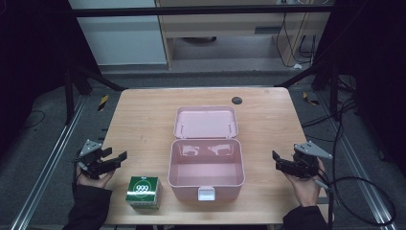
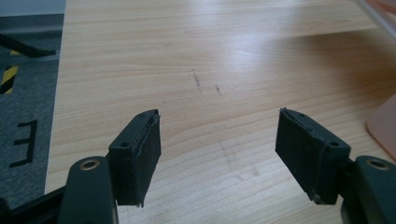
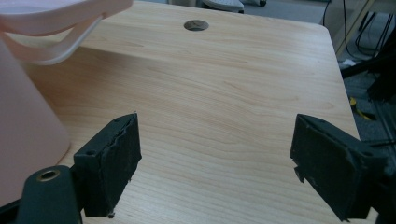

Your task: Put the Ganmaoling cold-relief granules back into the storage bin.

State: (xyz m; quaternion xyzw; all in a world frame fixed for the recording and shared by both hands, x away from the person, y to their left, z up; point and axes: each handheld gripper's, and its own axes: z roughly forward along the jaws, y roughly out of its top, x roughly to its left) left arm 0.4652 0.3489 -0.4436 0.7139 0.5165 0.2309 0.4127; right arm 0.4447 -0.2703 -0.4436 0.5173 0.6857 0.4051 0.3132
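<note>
1. The pink box (image 1: 206,175) sits open at the centre of the high view on the wooden table (image 1: 143,115), its lid (image 1: 206,122) folded back toward the top of the frame and its white latch (image 1: 207,193) facing the bottom edge.
2. A green carton (image 1: 143,191) stands at the lower left of the frame, just left of the box and apart from it.
3. The left gripper (image 1: 117,158) hovers at the left edge of the table, above the carton in the frame; its jaws are spread with only bare wood between them.
4. The right gripper (image 1: 277,160) is at the right of the frame, beside the box without touching it, jaws likewise released and holding nothing.
</note>
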